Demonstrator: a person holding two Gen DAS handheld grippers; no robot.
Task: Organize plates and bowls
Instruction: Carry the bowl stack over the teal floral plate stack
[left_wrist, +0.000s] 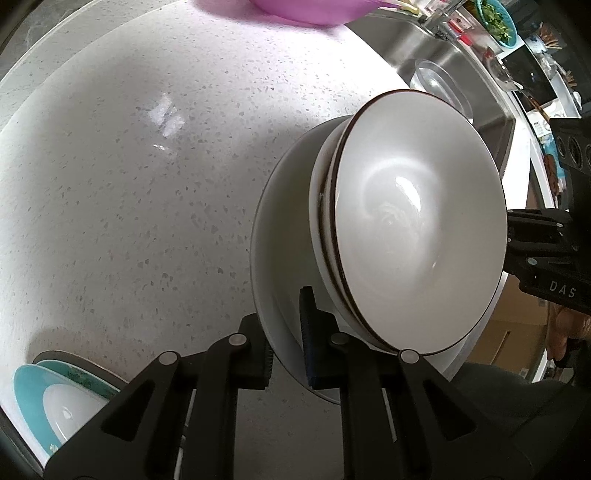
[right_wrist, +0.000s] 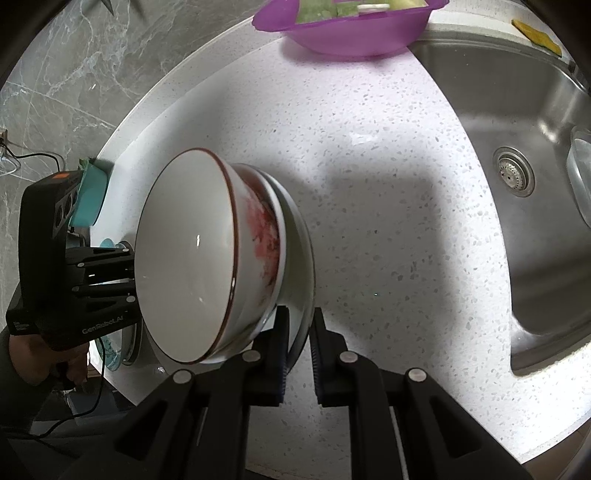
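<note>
White plate: a wide white plate (left_wrist: 273, 236) is pinched at its rim from two opposite sides and carries a nested pair of bowls.
Left gripper: the left gripper (left_wrist: 286, 350) is closed on the plate's near rim, one pad on the upper face and one beneath.
Right gripper: the right gripper (right_wrist: 297, 350) is clamped on the opposite rim the same way; each gripper shows at the far side of the stack in the other's view.
Bowls: a white bowl with a dark brown rim (left_wrist: 417, 229) sits inside a second bowl; its outer wall carries a red pattern (right_wrist: 264, 240).
Position of the stack: it appears lifted over the speckled white counter (left_wrist: 147, 184), with both hands equally near, one at each end of the plate's width.
Tilt: the bowls depend on the plate staying level; as a judgement, uneven movement between the two hands could slide them.
Other crockery: a teal plate with a white bowl (left_wrist: 59, 402) lies on the left gripper's side, close by.
Open room: bare counter stretches ahead of the stack.
Far edges: a purple basin (right_wrist: 347, 29) stands at the back, and a steel sink (right_wrist: 524, 147) drops away on the right gripper's side.
</note>
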